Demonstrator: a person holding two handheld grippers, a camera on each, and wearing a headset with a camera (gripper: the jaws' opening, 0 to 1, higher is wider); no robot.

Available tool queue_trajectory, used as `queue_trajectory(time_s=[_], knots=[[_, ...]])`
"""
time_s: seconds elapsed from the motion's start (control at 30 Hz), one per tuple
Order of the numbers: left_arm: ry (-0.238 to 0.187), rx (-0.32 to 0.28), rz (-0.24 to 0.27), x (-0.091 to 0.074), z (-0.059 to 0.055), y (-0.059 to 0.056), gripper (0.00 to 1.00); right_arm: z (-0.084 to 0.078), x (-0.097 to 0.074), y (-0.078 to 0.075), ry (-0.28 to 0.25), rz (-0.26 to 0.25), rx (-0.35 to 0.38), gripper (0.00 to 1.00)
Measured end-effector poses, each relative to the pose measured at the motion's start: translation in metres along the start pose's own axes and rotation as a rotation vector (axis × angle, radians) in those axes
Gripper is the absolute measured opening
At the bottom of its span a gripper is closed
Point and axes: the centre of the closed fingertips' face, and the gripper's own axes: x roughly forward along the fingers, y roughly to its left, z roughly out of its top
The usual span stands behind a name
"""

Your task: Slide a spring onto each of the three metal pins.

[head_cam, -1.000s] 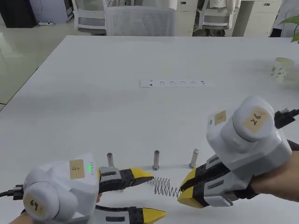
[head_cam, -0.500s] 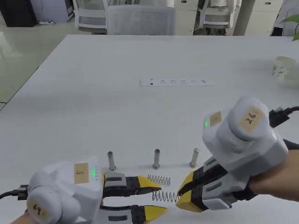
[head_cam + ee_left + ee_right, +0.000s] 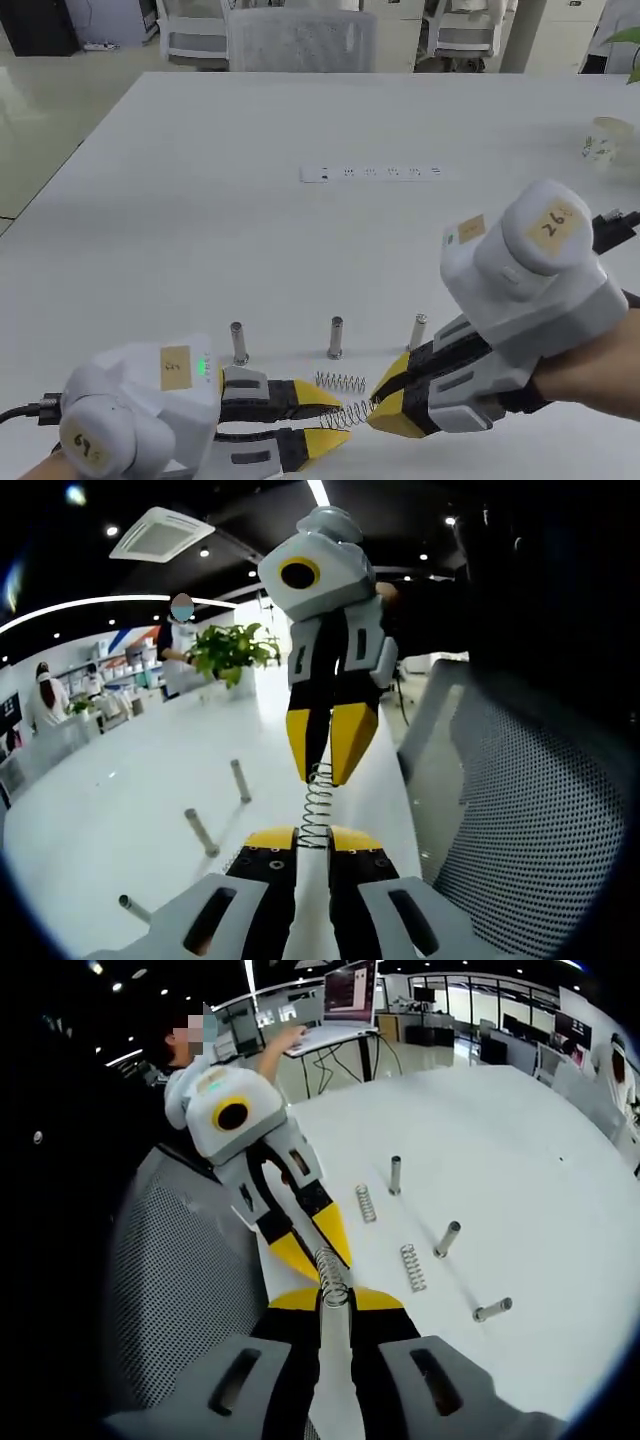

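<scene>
At six o'clock in the head view, near the front edge of the white table, the left gripper and the right gripper are meeting tip to tip. Both are clenching the same held spring, one at each end, and it is hanging level between them just above the tabletop. The three metal pins are standing upright in a row at twelve o'clock from that spring. A loose spring is lying flat between the row and the jaws. In the right gripper view a second loose spring is lying among the pins, at two o'clock from that gripper's tips. A power strip is lying further off at twelve o'clock.
</scene>
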Motion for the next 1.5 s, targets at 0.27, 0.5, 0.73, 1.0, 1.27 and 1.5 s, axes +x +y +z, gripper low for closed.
queue_trajectory(time_s=[0.27,0.5,0.73,1.0,1.27,1.5], knots=[[-0.002,-0.007,0.000,0.001,0.000,0.000,0.03,0.012,-0.003,0.001,-0.046,0.000,0.001,0.08],[-0.005,-0.012,-0.004,0.002,0.001,-0.001,0.03,0.018,-0.003,0.004,-0.061,0.001,-0.007,0.08],[-0.002,-0.015,-0.011,0.002,0.000,-0.003,0.02,0.017,-0.002,0.006,-0.042,0.006,-0.026,0.08],[-0.011,0.000,-0.013,0.002,0.004,-0.003,0.02,0.014,0.004,0.008,-0.033,0.028,-0.021,0.08],[-0.014,0.007,-0.018,0.003,0.009,-0.005,0.02,0.014,0.005,0.010,-0.013,0.036,-0.030,0.09],[-0.013,0.012,-0.020,0.004,0.013,-0.005,0.02,0.013,0.006,0.009,0.010,0.037,-0.039,0.08]])
